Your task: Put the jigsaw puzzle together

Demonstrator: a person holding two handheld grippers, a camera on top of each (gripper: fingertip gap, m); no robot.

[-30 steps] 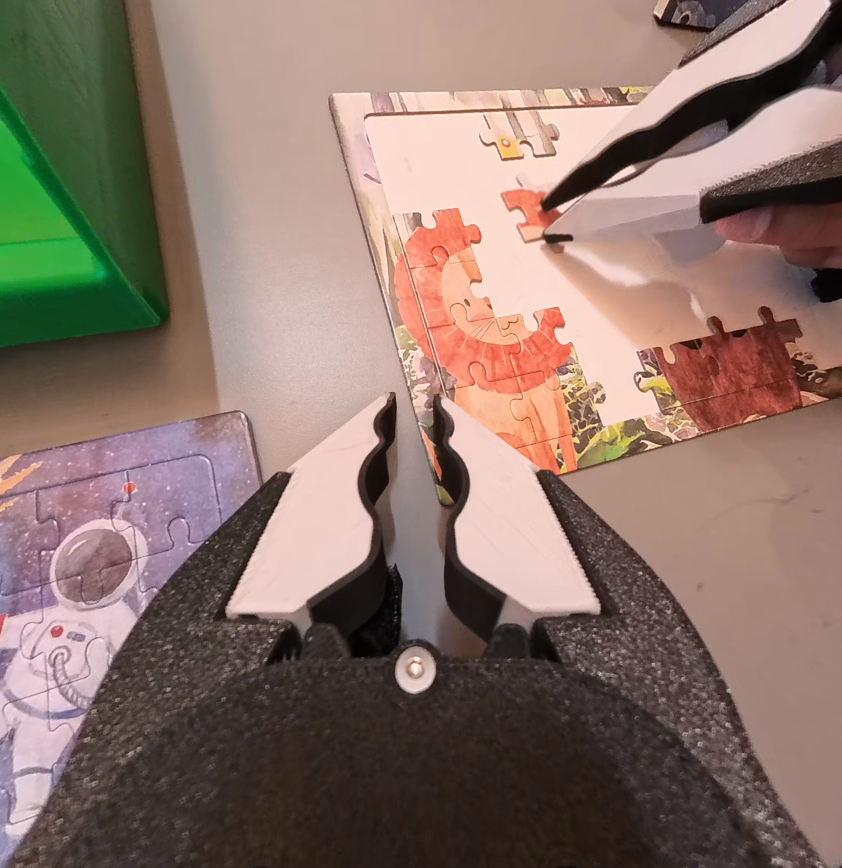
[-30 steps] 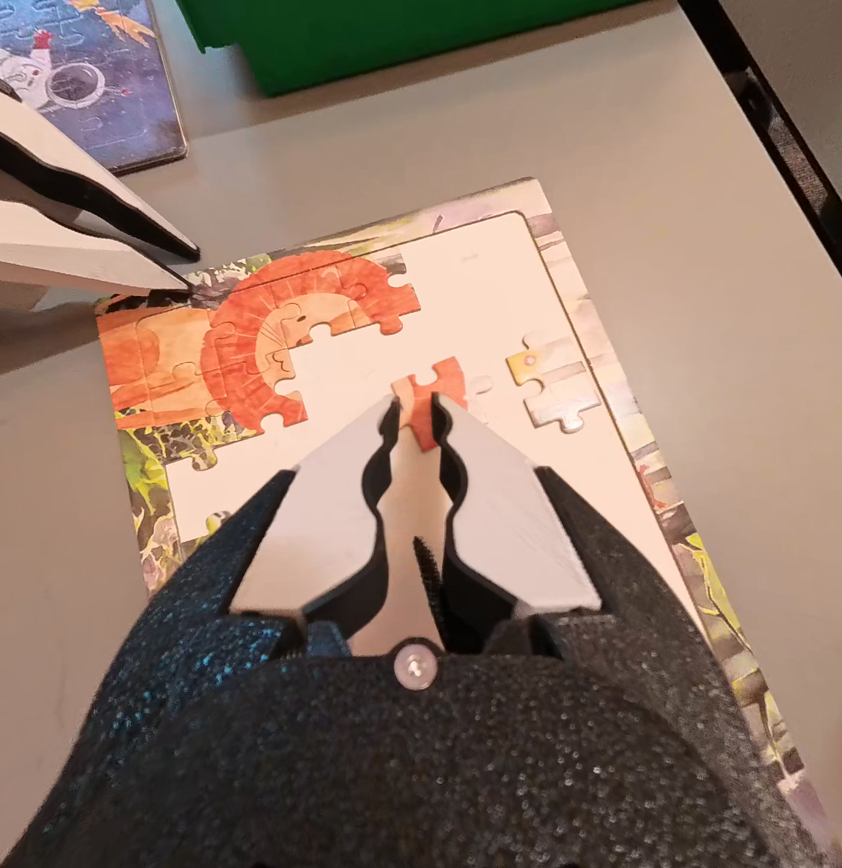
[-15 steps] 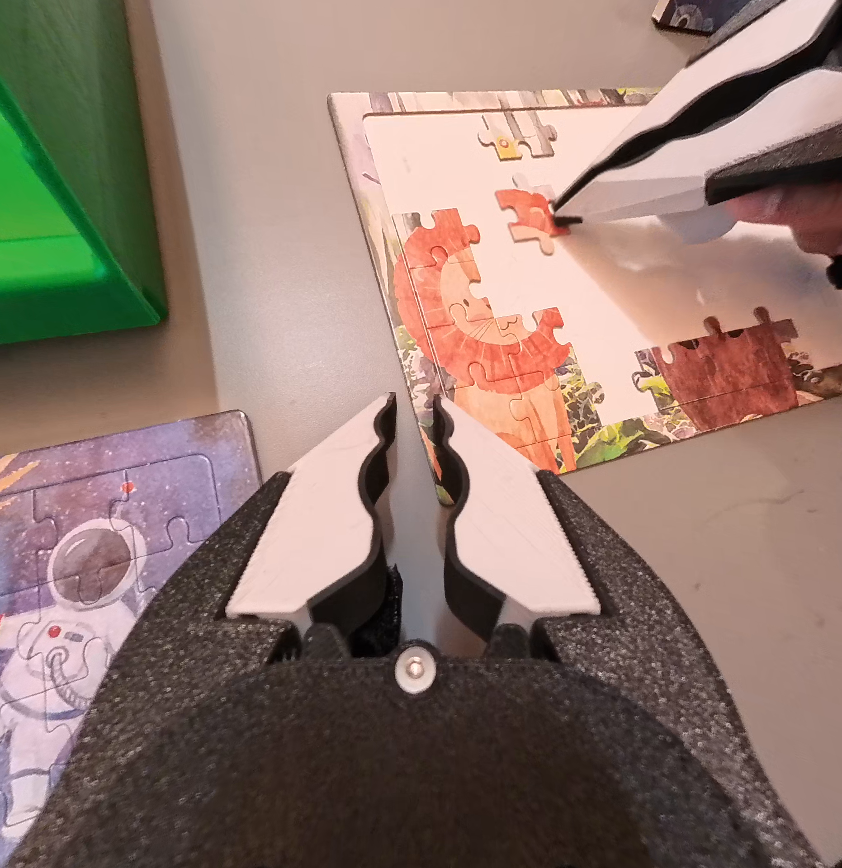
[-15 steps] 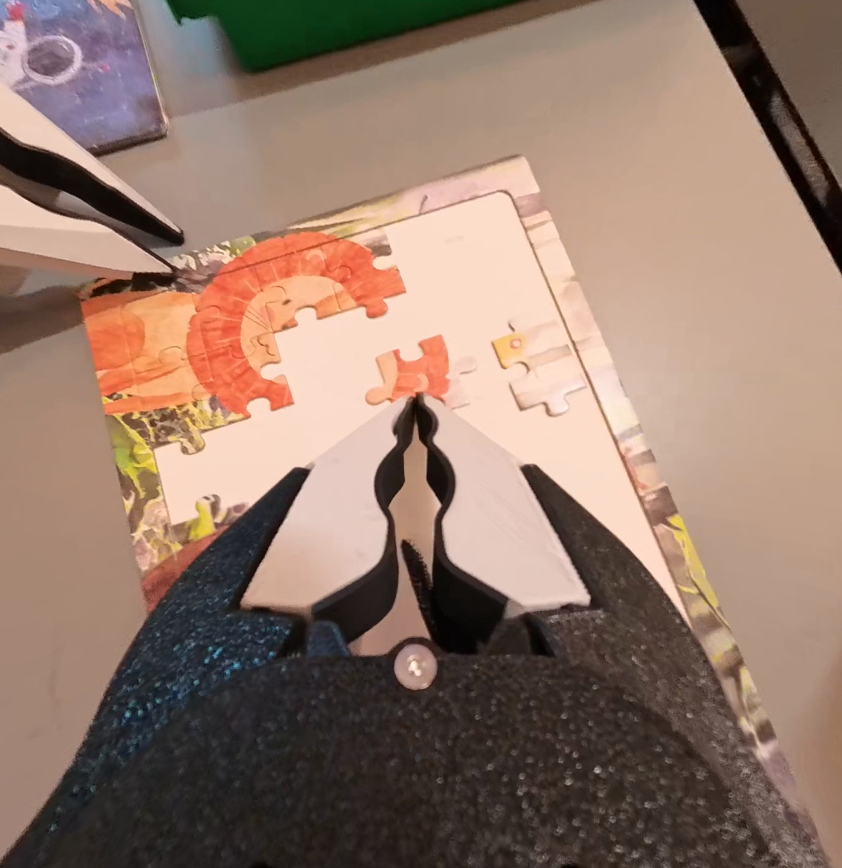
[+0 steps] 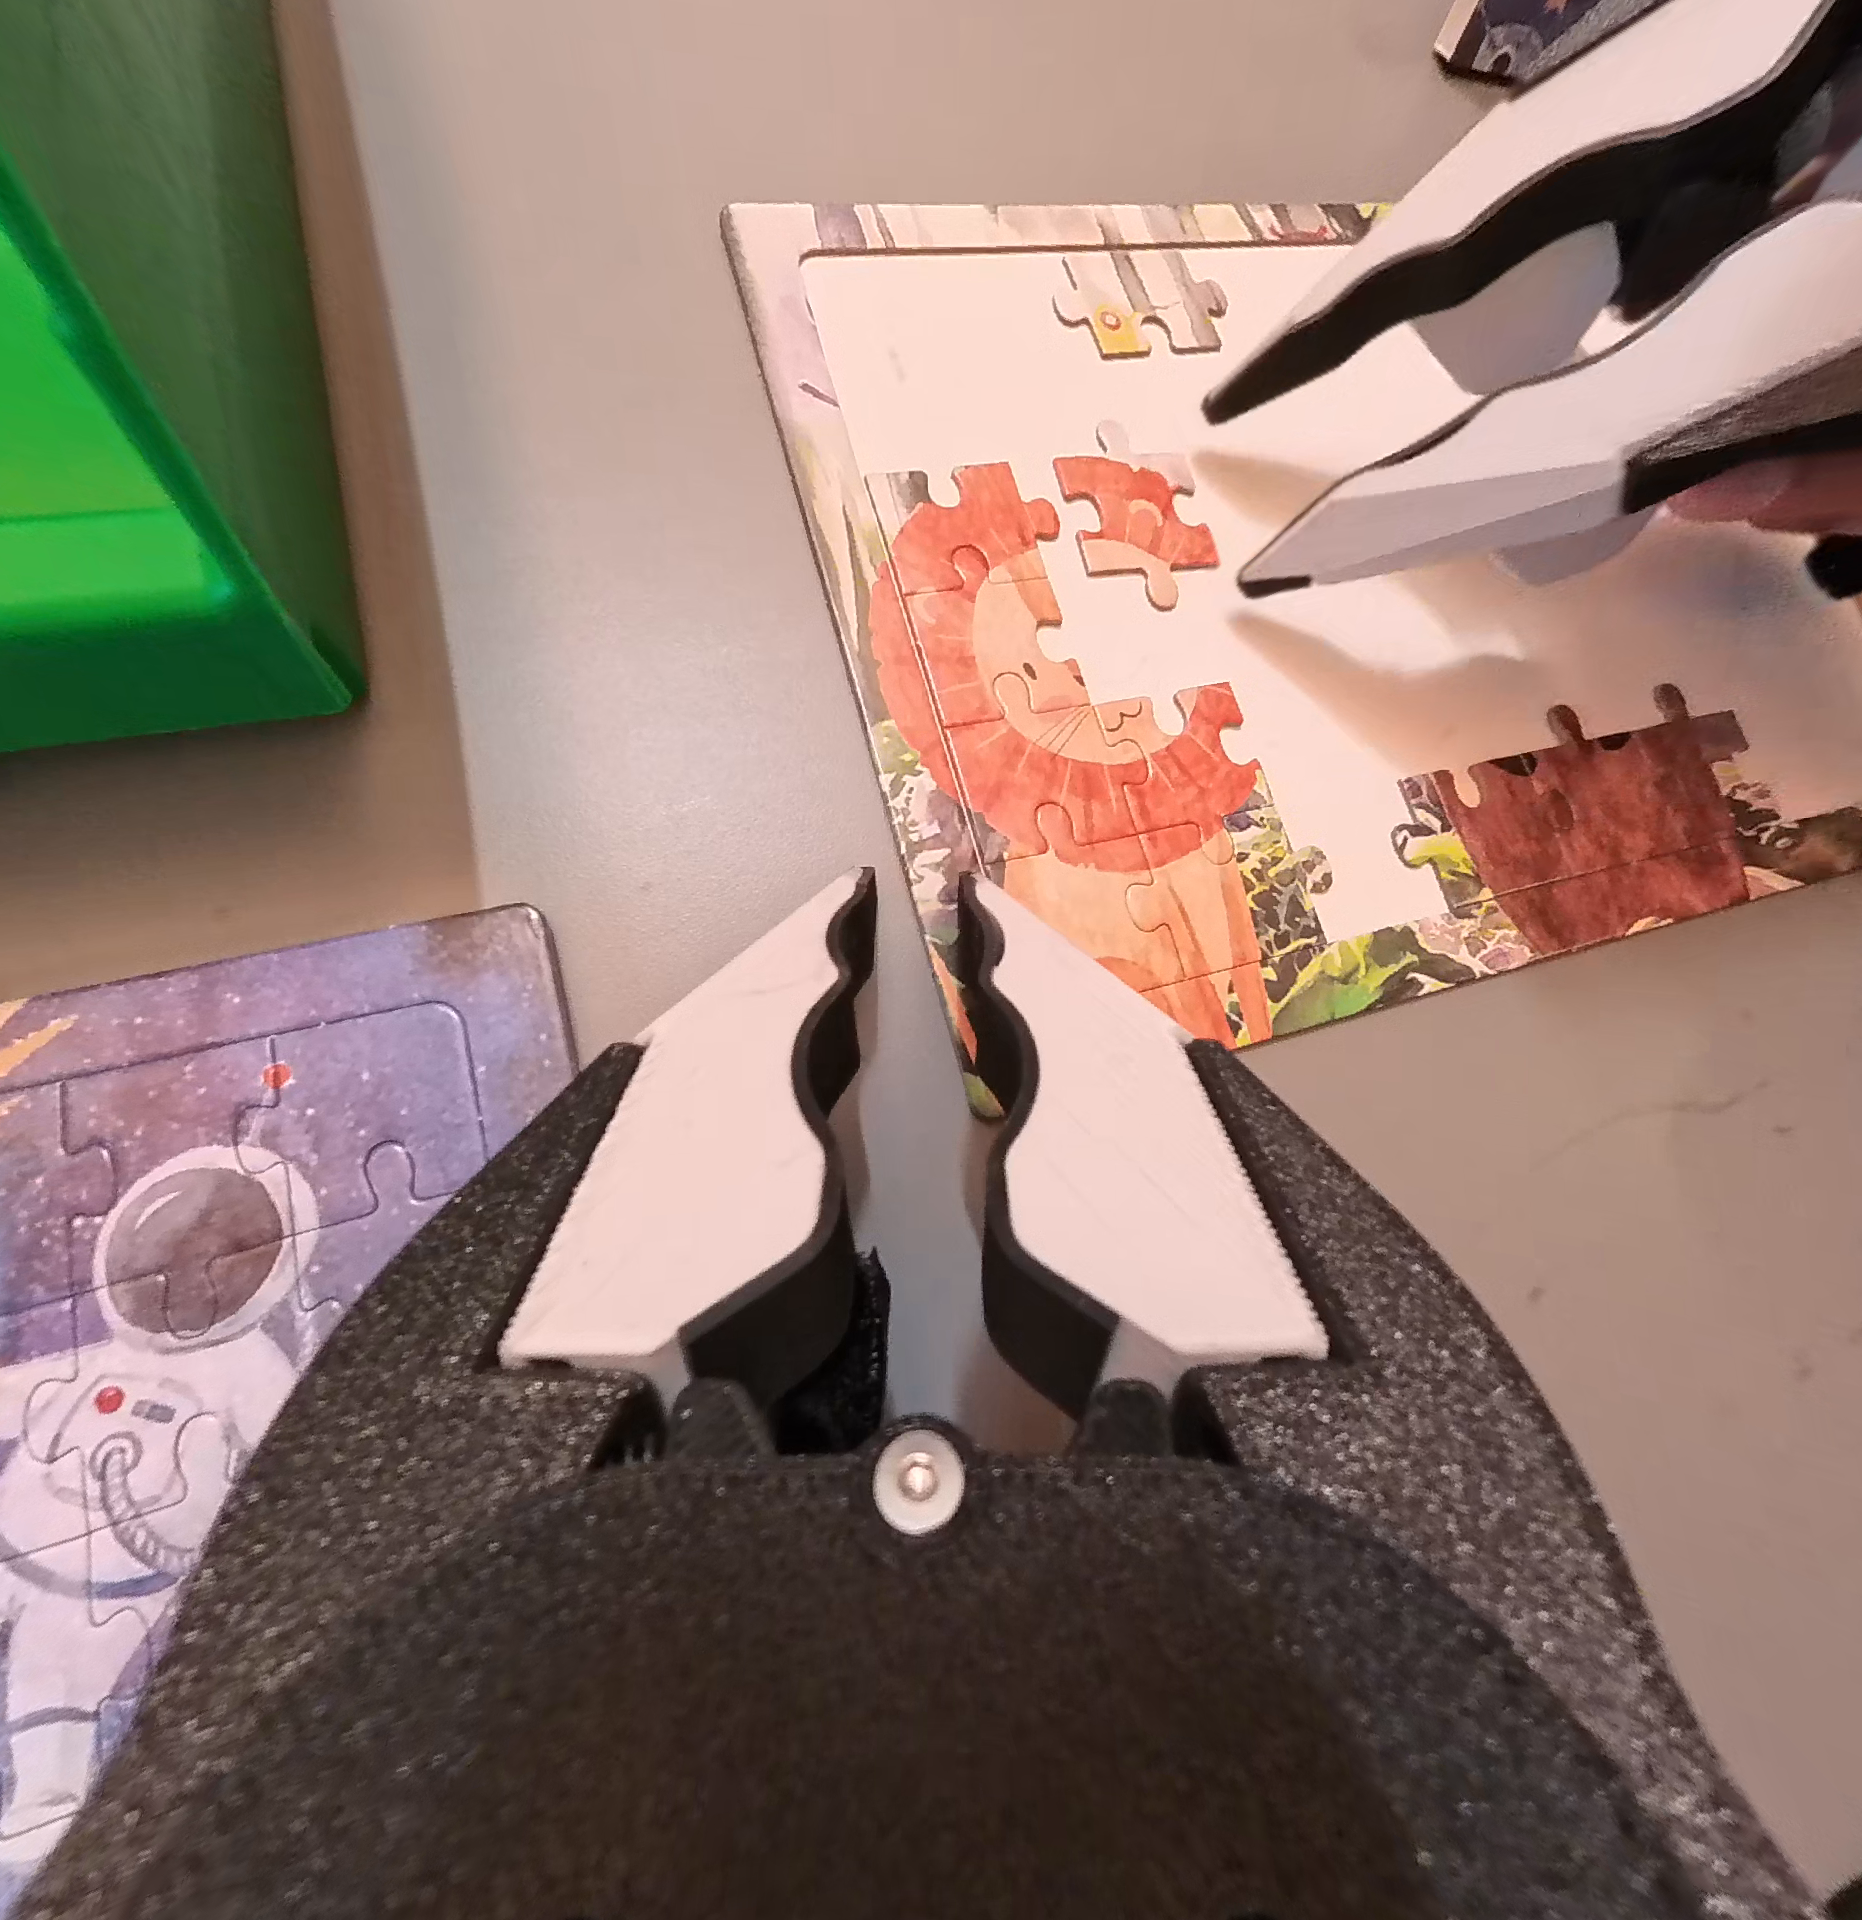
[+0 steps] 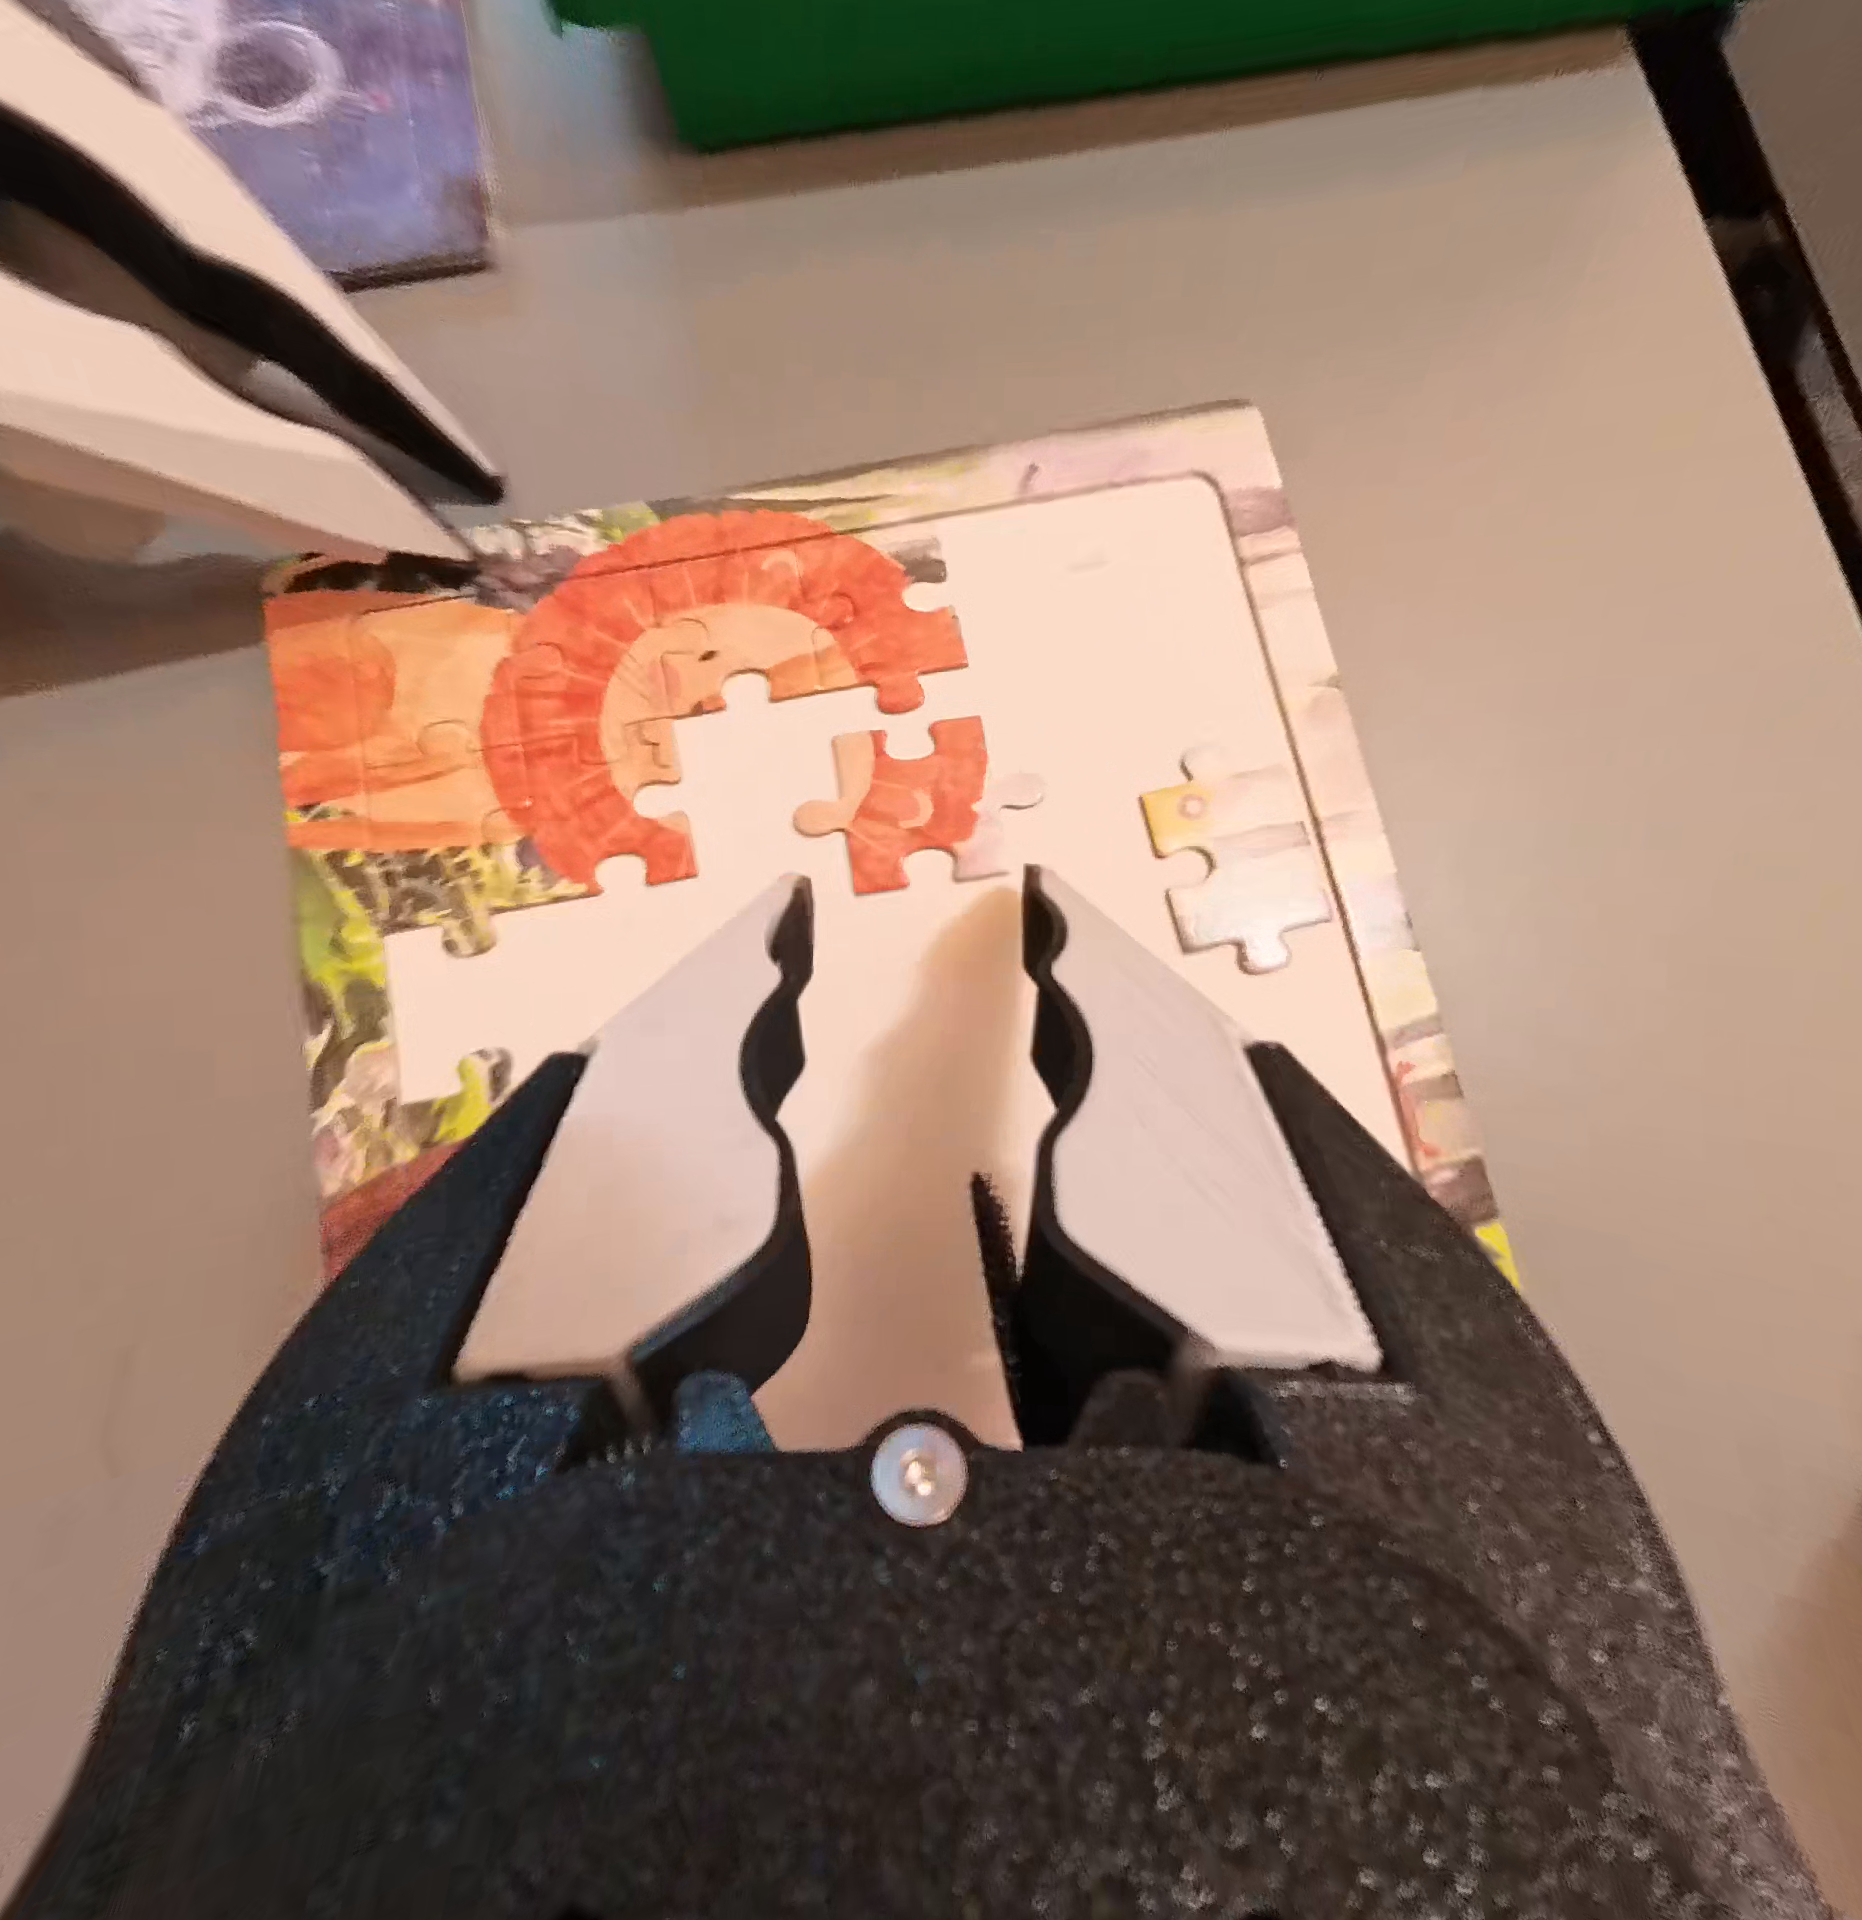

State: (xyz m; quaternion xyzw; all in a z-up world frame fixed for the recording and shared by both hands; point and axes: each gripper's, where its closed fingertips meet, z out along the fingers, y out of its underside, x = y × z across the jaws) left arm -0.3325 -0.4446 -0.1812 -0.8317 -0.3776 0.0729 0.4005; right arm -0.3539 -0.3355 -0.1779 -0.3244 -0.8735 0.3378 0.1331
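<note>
Since a moment ago the loose mane piece (image 6: 911, 805) has slid closer to the lion's head (image 6: 698, 696), and the right gripper (image 6: 911, 883) has let go and opened wide. Its jaws now hold nothing and hang just behind the piece. That piece lies flat on the white puzzle board (image 5: 1010, 260), not yet clicked in. A small grey and yellow piece (image 6: 1233, 868) lies near the board's far edge. The left gripper (image 5: 916, 894) has its jaws only a little apart, empty, by the board's corner. An astronaut puzzle (image 5: 231, 1195) and a green bin (image 5: 127, 468) sit on the tabletop (image 5: 594, 416) off to the left side
</note>
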